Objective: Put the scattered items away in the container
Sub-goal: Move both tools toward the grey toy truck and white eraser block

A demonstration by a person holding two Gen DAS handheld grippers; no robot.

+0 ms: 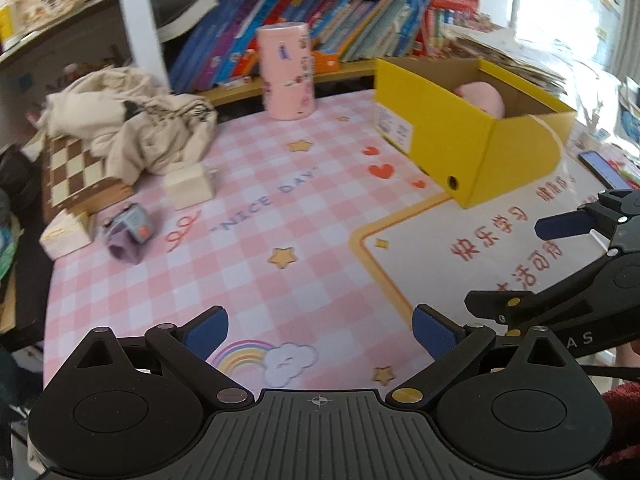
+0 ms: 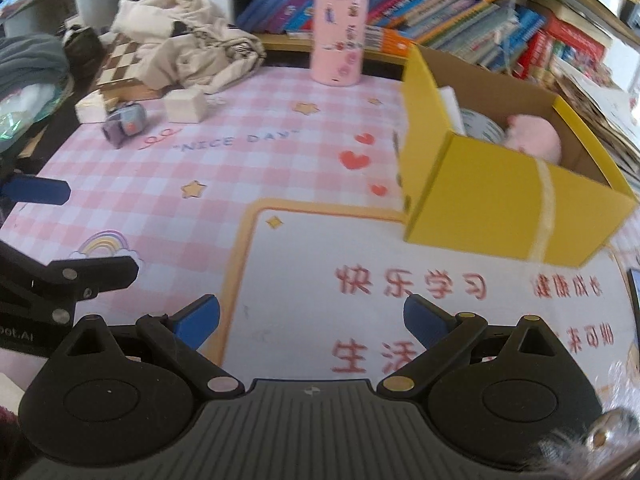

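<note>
both grippers empty, jaws wide apart, hovering low over pink checked mat [image 1: 256,240]. left gripper [image 1: 320,334] faces far-left clutter: small purple watch [image 1: 129,230] ahead-left, cream block [image 1: 189,185] just beyond it, both well apart from fingers. right gripper [image 2: 312,320] sits nearer yellow box [image 2: 492,196], ahead-right, pink plush [image 2: 534,136] already inside. left clearly nearer watch; watch's long axis runs diagonally, strap end toward camera.

Bright daylight floods in from the window [image 1: 560,8] at upper right, totally blown out there. Heavy fisheye bending along the edges, dark vignette corners. The bookshelf [image 2: 440,8] looks soft and smeary, and shadows on the mat [image 1: 260,220] are faint.
</note>
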